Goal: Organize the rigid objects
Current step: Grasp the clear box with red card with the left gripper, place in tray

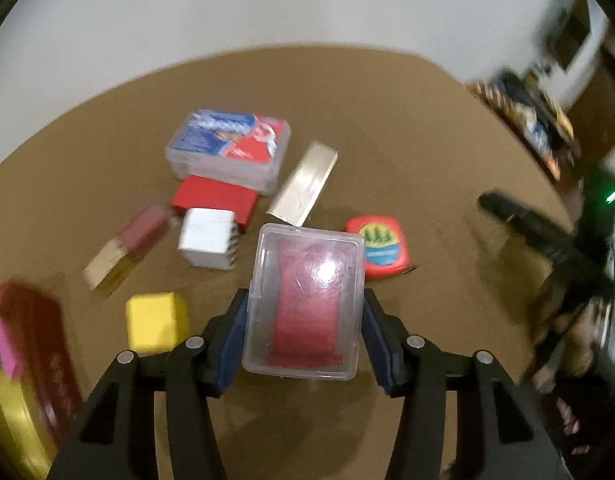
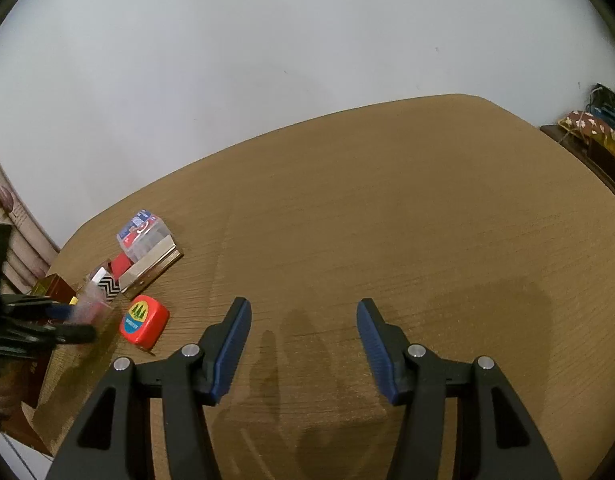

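With the left gripper [image 1: 305, 312] clamped on the clear case [image 1: 303, 304] just above the table [image 1: 407, 128], keep it level toward the boxes [image 1: 227, 152]; the right gripper [image 2: 303, 344] hangs empty, jaws half open.

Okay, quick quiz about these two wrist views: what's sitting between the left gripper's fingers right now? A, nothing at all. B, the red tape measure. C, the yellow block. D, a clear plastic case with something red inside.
D: in the left wrist view the left gripper has its blue pads against both sides of the clear plastic case, while the yellow block and red tape measure lie on the table.
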Action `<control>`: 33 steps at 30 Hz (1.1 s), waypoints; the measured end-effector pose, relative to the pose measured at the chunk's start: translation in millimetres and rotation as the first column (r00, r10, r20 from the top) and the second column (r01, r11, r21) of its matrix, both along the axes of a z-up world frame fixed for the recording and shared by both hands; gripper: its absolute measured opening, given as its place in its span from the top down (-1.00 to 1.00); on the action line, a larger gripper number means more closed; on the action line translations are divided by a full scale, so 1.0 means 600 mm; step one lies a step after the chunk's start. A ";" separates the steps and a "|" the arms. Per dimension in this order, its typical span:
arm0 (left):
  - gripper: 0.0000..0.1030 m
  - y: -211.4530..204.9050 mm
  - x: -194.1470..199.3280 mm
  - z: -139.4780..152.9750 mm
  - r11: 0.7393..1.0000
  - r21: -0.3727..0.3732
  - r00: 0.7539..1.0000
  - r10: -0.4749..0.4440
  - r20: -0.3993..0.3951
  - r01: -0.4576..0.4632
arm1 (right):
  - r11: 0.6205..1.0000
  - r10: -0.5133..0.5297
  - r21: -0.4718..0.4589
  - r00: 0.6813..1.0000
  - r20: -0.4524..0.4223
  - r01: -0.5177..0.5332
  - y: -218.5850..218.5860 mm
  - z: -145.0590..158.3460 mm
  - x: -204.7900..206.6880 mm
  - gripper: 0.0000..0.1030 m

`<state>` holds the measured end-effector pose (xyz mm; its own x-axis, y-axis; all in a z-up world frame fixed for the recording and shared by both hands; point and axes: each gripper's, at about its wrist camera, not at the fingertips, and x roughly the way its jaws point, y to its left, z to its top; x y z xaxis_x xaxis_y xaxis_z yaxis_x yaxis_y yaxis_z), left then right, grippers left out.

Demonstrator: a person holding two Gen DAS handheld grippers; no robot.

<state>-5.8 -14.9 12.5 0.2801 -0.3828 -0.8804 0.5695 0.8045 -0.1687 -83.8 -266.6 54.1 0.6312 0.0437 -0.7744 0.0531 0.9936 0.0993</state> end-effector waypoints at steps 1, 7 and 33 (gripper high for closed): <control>0.04 0.013 -0.013 0.020 1.000 -0.021 1.000 0.020 0.015 -0.020 | 1.000 0.000 0.000 1.000 -0.001 0.000 0.000 -0.001 0.000 -0.10; 0.03 0.148 -0.031 0.102 0.978 0.012 0.975 0.204 0.093 -0.206 | 1.000 -0.002 -0.004 1.000 -0.019 0.002 0.002 -0.004 0.002 -0.10; -0.01 0.344 0.100 -0.007 0.862 0.129 0.869 0.495 0.002 -0.491 | 0.999 -0.026 -0.023 0.998 -0.051 0.024 0.012 -0.018 0.009 -0.17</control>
<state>54.2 191.4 8.1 0.3764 -0.0921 -0.9219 0.0892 0.9940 -0.0628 -78.2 -259.7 43.1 0.5915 0.0107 -0.8063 0.0823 0.9939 0.0735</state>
